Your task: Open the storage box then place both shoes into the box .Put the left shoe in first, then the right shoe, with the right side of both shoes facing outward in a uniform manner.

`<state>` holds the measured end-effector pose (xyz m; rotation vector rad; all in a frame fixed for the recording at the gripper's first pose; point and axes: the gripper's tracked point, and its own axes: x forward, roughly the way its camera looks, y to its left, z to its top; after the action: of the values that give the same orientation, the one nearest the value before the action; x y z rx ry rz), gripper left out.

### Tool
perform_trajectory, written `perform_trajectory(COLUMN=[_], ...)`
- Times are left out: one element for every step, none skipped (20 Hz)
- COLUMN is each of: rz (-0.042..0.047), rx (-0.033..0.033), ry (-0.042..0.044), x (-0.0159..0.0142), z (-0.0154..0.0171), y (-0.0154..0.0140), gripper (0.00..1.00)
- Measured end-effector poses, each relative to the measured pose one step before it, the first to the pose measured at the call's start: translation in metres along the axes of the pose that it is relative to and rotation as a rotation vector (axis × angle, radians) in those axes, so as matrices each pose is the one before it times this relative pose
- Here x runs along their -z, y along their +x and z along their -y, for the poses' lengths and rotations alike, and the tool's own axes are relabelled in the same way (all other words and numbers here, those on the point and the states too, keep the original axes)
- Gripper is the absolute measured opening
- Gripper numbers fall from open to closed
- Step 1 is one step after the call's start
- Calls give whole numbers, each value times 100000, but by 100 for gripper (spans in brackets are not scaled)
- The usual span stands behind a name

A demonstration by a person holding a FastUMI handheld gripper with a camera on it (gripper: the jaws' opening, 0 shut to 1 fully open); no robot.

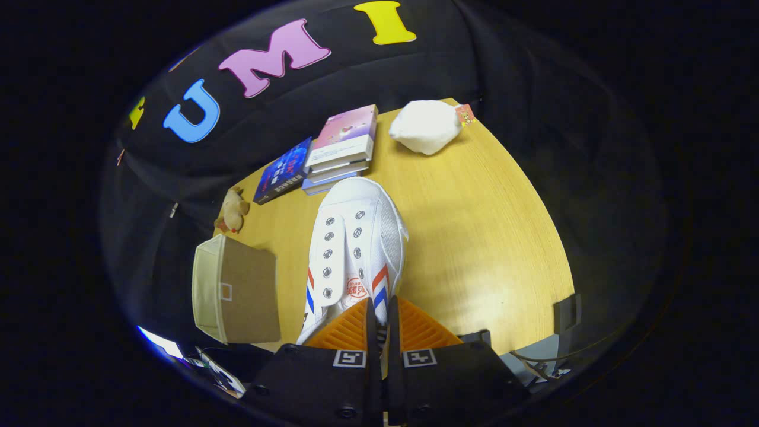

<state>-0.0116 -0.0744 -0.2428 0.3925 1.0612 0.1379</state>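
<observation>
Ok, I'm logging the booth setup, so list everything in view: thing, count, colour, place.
shoe: one, white with red and blue stripes, held in the claw, toe pointing away
storage box: one, beige, left of the shoe
books: small stack plus one dark blue, beyond the toe
plush toy: one, tan, left of the books
white bag: one, far right of the books
table: one, yellow wood
claw: one, shut on the shoe's rear

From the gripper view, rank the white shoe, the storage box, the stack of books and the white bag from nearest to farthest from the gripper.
1. White shoe: its heel edge clamped between the gripper fingers.
2. Storage box: beside the shoe.
3. Stack of books: beyond the shoe's toe.
4. White bag: table's far edge.
</observation>
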Motion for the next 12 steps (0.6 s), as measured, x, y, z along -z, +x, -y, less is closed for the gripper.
perform_trajectory(rz=[959,814,411,524,553,76,18,-143,-302,-555,-726,-706], rx=[-1028,-1151,-1352,-1698,-2049,-1734,-1664,-1645,-1492,-1715,-1853,-1672], ry=[207,194,303,153,-543,-391,-597,-838,-492,-770,-1054,-980], x=[197,259,276,375,384,488,363,372,272,312,277,358], z=[-1694,-1626,-1754,-1943,-1922,-1772,-1904,-1722,-1787,-1724,-1848,-1593], y=[-731,-654,-568,-422,-282,641,-3,34,235,451,602,632], gripper=[8,8,8,8,8,8,8,8,8,8,8,8])
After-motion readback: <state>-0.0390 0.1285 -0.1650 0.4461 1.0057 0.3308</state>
